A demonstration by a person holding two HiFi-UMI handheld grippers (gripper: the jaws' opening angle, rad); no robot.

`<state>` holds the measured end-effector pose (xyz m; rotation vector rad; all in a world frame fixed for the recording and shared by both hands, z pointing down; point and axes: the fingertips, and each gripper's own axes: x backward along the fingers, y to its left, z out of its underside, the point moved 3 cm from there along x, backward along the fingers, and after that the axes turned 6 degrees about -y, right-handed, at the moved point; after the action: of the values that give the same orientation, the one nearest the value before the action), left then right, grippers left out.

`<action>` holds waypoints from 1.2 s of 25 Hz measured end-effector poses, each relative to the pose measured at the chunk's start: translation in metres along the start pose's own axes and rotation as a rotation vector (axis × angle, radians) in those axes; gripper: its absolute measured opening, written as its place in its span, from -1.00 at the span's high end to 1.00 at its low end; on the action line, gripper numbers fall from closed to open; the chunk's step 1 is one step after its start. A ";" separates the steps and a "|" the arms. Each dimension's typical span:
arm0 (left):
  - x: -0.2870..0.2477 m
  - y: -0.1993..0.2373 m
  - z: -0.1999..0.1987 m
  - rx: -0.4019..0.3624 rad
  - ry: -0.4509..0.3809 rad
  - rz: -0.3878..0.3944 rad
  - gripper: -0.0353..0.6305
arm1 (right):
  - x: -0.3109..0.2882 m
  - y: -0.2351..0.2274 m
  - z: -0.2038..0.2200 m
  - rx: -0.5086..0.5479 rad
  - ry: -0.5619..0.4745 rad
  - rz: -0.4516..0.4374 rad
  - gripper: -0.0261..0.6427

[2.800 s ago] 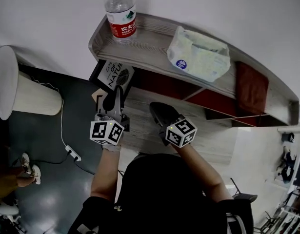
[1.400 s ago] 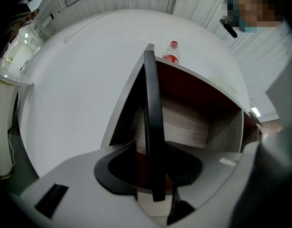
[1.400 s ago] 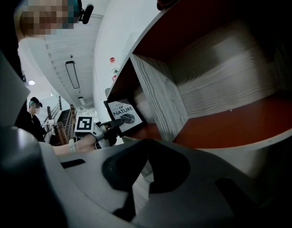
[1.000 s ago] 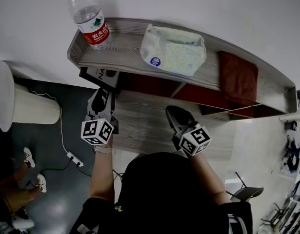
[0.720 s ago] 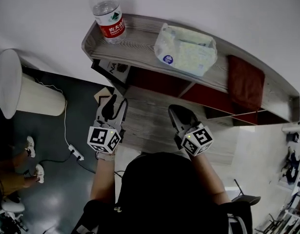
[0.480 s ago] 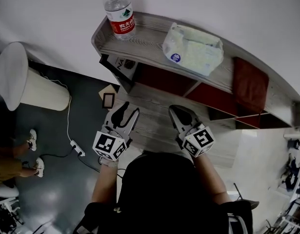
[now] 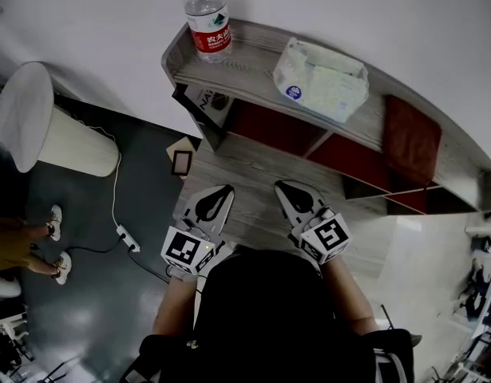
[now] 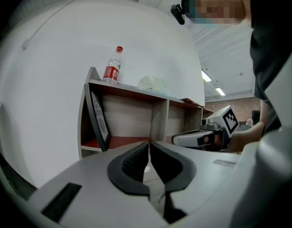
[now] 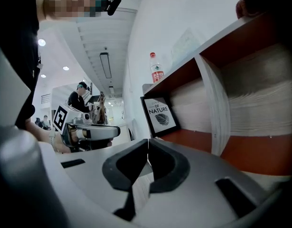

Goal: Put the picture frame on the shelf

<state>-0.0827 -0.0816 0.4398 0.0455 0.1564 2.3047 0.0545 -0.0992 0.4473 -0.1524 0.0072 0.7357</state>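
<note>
The black picture frame [image 7: 201,102] with a leaf print leans upright in the shelf's far-left lower compartment; it also shows in the left gripper view [image 8: 97,120] and the right gripper view [image 9: 159,114]. My left gripper [image 7: 223,188] hangs well back from it over the wood floor. Its jaws are closing, tips nearly touching [image 8: 148,145], with nothing between them. My right gripper [image 7: 281,186] floats beside it, shut and empty [image 9: 148,141]. Neither gripper touches the frame.
The grey wooden shelf [image 7: 253,74] carries a water bottle [image 7: 209,26], a tissue packet [image 7: 319,82] and a red cloth [image 7: 409,138] on top. A white bin [image 7: 45,130] stands at the left. A small dark object [image 7: 181,162] and a cable [image 7: 124,234] lie on the floor.
My left gripper has drawn back from the shelf toward me and its jaws have gone from wide apart to nearly together. The frame stays in the compartment. The right gripper has barely moved.
</note>
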 end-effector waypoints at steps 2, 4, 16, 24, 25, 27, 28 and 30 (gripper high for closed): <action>0.001 -0.002 0.001 0.008 0.000 0.005 0.86 | 0.001 0.002 0.001 0.005 0.003 -0.012 0.93; 0.002 -0.004 0.002 0.018 -0.001 0.014 0.87 | 0.002 0.007 0.001 0.008 0.017 -0.030 0.93; 0.004 -0.004 0.000 0.038 -0.005 0.029 0.87 | 0.001 0.029 0.000 0.084 0.020 -0.096 0.93; 0.003 -0.002 0.003 0.025 -0.003 0.027 0.87 | 0.005 0.021 0.004 0.041 0.003 -0.059 0.93; 0.003 -0.002 0.003 0.029 -0.003 0.026 0.87 | 0.006 0.021 0.004 0.038 0.009 -0.054 0.93; 0.003 -0.002 0.004 0.033 -0.002 0.026 0.87 | 0.006 0.021 0.003 0.040 0.018 -0.054 0.93; 0.003 -0.002 0.004 0.033 -0.001 0.027 0.87 | 0.006 0.022 0.002 0.041 0.023 -0.057 0.93; 0.003 -0.002 0.004 0.029 0.000 0.028 0.87 | 0.006 0.022 0.002 0.039 0.024 -0.060 0.93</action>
<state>-0.0825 -0.0775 0.4430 0.0633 0.1909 2.3308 0.0444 -0.0789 0.4461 -0.1242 0.0396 0.6733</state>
